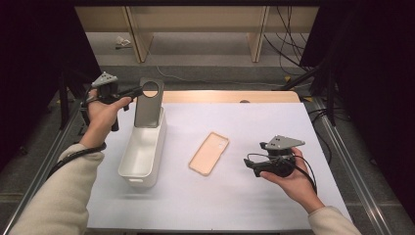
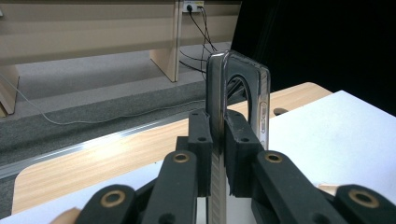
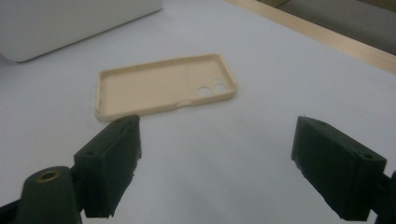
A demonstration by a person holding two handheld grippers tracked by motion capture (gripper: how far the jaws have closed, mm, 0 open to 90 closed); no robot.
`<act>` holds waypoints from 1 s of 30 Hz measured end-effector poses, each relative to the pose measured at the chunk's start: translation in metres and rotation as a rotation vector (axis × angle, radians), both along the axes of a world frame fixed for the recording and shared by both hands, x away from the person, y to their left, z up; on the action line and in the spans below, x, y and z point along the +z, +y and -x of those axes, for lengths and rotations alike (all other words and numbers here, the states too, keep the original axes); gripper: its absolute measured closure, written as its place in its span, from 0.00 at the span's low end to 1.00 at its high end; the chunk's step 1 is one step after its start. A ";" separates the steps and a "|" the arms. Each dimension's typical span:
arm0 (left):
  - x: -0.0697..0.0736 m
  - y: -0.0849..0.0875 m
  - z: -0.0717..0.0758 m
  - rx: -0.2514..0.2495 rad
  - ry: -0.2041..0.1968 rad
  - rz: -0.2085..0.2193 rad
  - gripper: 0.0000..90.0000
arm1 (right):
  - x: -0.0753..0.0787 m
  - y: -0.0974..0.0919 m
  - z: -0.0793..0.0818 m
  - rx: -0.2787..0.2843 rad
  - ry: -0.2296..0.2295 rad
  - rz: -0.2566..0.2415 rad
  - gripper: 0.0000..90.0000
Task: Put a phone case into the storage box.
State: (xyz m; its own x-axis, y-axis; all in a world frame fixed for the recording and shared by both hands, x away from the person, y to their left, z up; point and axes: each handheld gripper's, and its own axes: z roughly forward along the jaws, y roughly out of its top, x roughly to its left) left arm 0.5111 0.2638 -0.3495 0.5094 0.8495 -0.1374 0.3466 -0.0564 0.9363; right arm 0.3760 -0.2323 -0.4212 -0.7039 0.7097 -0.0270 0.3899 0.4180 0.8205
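My left gripper pinches the grey phone case upright over the white bin, while my wide-open, empty right gripper sits nearer the beige case, lying at its 9 o'clock, long axis 1-to-7.

Two phone cases, one bin

Grey case upright over white bin; peach case flat, open-side up, at bin's 3 o'clock.
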 end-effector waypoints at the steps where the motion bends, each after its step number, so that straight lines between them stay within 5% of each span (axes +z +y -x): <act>1: -0.001 0.000 -0.001 0.003 0.001 0.000 0.91 | 0.000 0.000 0.000 0.000 0.000 0.000 0.19; 30: -0.021 0.005 -0.009 0.036 0.036 -0.013 0.91 | 0.000 -0.001 0.000 -0.001 0.003 0.000 0.19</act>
